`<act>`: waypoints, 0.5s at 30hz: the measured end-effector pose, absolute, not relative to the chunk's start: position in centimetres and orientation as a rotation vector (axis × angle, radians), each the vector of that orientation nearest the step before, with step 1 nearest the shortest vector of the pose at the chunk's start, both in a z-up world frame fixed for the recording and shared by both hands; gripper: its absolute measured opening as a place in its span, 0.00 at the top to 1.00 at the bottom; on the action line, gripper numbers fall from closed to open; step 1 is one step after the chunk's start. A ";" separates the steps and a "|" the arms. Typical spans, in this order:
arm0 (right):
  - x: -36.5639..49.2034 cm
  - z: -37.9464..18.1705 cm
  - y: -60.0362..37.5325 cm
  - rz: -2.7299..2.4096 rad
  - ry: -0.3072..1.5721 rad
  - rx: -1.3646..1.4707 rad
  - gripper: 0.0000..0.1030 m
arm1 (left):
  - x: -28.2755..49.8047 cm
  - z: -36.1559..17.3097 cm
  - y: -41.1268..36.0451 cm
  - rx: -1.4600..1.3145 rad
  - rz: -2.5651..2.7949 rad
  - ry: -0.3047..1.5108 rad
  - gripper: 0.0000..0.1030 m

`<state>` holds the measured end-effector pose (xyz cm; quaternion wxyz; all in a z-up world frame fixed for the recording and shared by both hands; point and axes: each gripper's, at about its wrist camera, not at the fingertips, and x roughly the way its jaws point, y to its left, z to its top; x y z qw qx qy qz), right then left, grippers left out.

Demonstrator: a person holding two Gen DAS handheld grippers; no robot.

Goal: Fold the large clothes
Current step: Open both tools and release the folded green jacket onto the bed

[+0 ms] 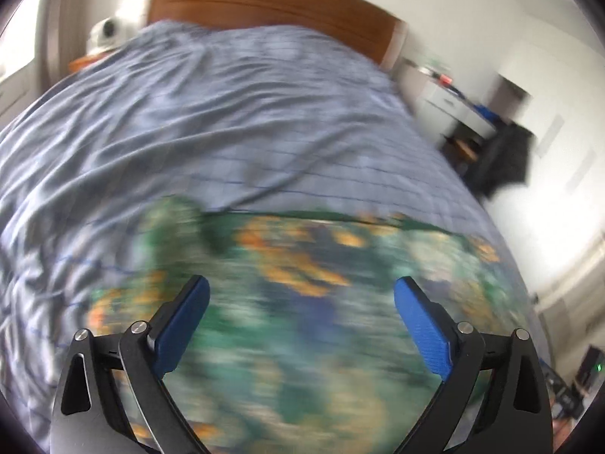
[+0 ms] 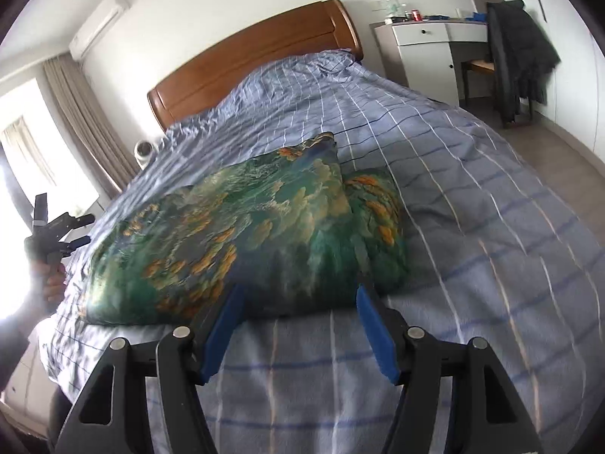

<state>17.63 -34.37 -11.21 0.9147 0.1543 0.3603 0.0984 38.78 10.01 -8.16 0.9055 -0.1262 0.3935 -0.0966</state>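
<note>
A green and blue garment with orange patches (image 2: 245, 234) lies folded into a flat bundle on the blue checked bed cover (image 2: 472, 189). My right gripper (image 2: 299, 289) hovers at the bundle's near edge, jaws open, no cloth pinched between the blue pads. The left wrist view is blurred; there the garment (image 1: 302, 321) fills the lower half under my left gripper (image 1: 301, 282), whose jaws stand wide apart with nothing in them. The right wrist view also shows the left gripper (image 2: 56, 227), held up in a hand at the bed's left side, apart from the garment.
A wooden headboard (image 2: 257, 49) closes the far end of the bed. A white desk (image 2: 427, 49) and a chair draped with a dark coat (image 2: 518, 56) stand to the right. Curtains (image 2: 83, 125) and a small white round device (image 2: 145, 151) are on the left.
</note>
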 end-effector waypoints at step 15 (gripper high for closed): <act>12.8 -12.6 -33.7 0.234 0.755 0.417 0.37 | 36.5 -14.0 -4.4 0.226 -0.246 0.914 0.04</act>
